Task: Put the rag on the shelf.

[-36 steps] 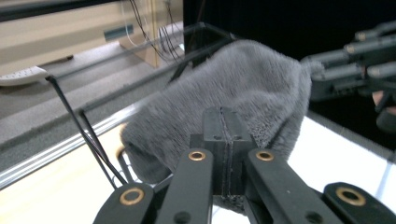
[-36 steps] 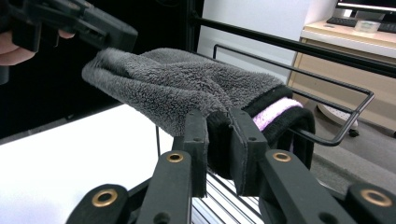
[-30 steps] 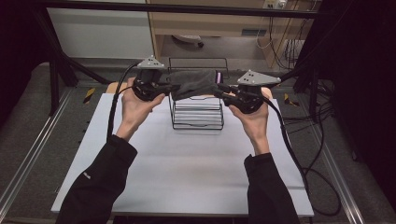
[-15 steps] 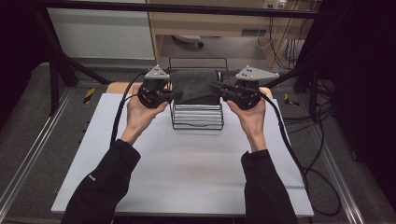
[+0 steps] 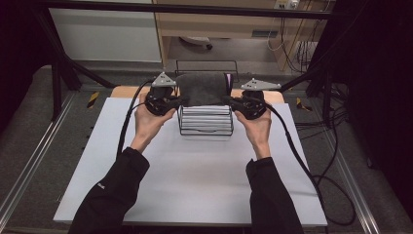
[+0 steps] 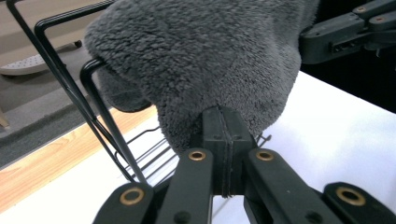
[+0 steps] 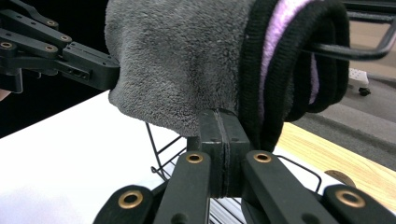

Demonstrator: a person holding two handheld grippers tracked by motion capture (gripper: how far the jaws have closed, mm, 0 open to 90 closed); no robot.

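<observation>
Grey fleece cloth (image 5: 202, 88) hangs over the top bar of a black wire rack (image 5: 205, 123) at the far middle of the white tabletop (image 5: 195, 185), held by both grippers. The left gripper (image 5: 179, 101) is at the cloth's left edge and the right gripper (image 5: 229, 101) at its right edge, each carried in a hand that comes in from the near side, with black sleeves on both forearms.

In the left gripper view the jaws are pressed together with no gap, pinching the lower hem of the cloth (image 6: 201, 65), which bulges above them and drapes over the rack's bars (image 6: 100, 126). The other gripper (image 6: 345, 32) grips the cloth's far corner at upper right.

In the right gripper view the jaws are likewise fully closed on the cloth's (image 7: 182, 60) lower edge. Beside the grey fleece lies a folded black band with a lilac stripe (image 7: 275, 51), looped over a rack bar (image 7: 350, 49). The left gripper (image 7: 56, 51) shows at upper left, at the cloth's opposite edge.

A wooden strip (image 5: 129, 91) runs along the tabletop's far edge behind the rack. Black cables (image 5: 297, 151) trail from each gripper toward the near side.
</observation>
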